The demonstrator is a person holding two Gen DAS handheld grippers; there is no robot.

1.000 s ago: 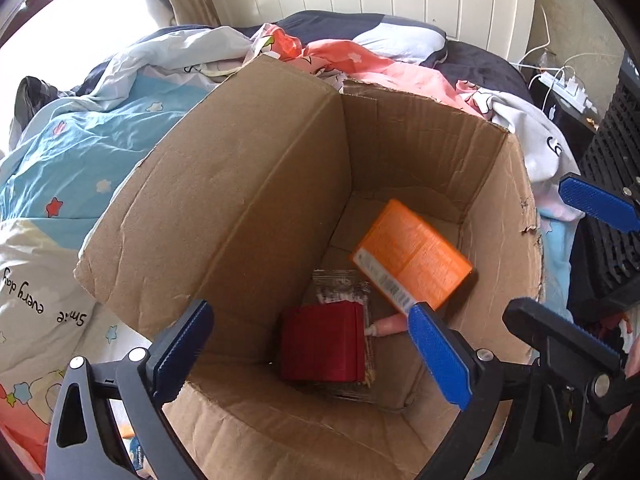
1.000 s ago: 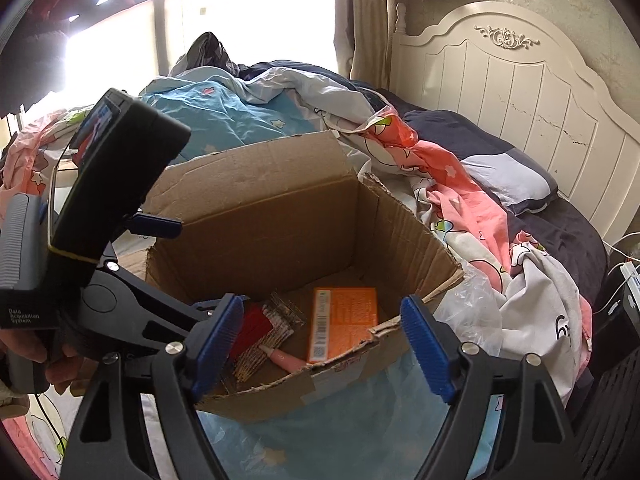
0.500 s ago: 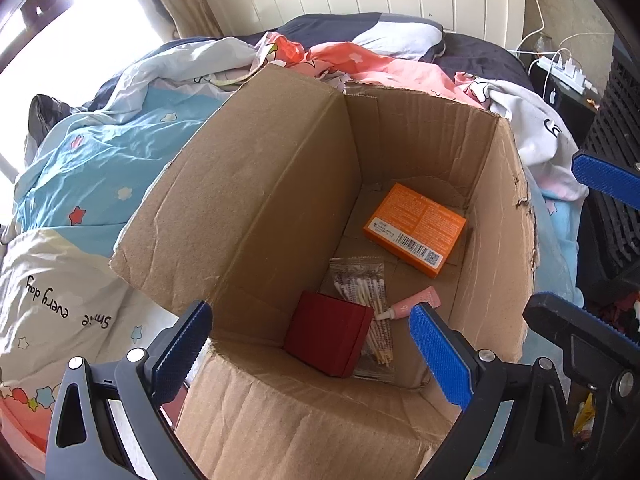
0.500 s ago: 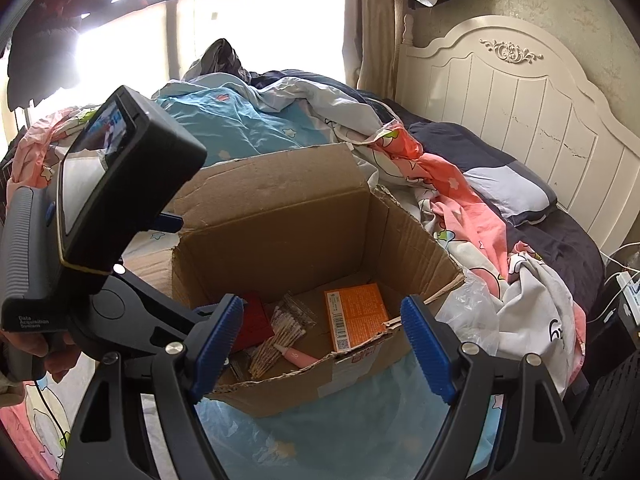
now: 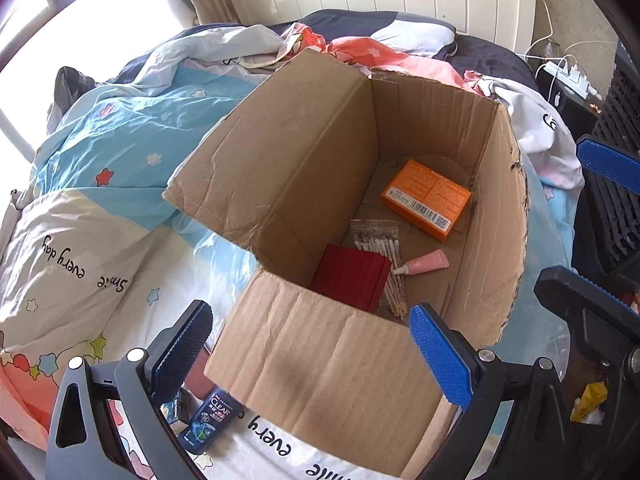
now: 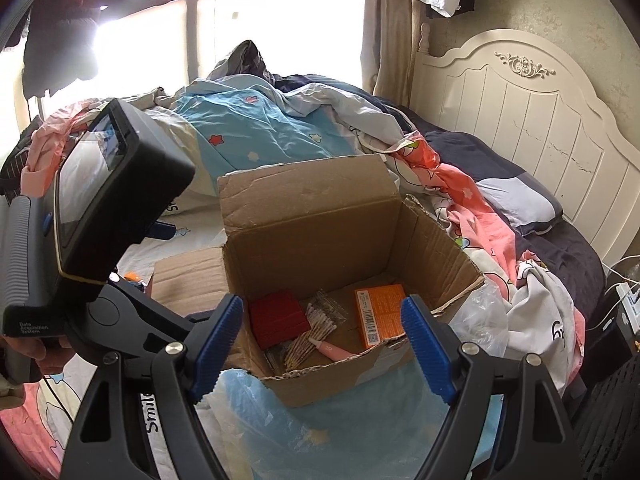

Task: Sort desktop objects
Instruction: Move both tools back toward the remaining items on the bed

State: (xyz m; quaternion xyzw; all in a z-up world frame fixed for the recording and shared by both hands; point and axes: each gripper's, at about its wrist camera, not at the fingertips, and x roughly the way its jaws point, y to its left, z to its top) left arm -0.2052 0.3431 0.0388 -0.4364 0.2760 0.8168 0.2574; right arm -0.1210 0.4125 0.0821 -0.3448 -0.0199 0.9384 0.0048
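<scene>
An open cardboard box [image 5: 304,152] [image 6: 304,216] stands on the bed. Inside lie an orange carton [image 5: 426,198] [image 6: 378,314], a dark red box [image 5: 352,276] [image 6: 278,316], a clear packet of cotton swabs [image 5: 380,246] [image 6: 316,328] and a small pink tube [image 5: 426,262] [image 6: 334,350]. My left gripper [image 5: 310,354] is open and empty, held above the box's near wall. My right gripper [image 6: 322,344] is open and empty too, in front of the box's torn near edge. A dark blue shampoo bottle [image 5: 210,420] lies on the quilt beside the box, under my left gripper's finger.
Rumpled bedding [image 5: 120,140] surrounds the box, with a white headboard [image 6: 520,120] behind. Clear plastic film [image 6: 304,428] lies in front of the box. A black crate [image 5: 616,152] and a power strip [image 5: 572,76] stand at the right. A hand [image 6: 36,356] holds the left gripper's body.
Both grippers have drawn back and up from the box, so it looks smaller and farther. The orange carton has settled flat on the box floor. The shampoo bottle has come into view.
</scene>
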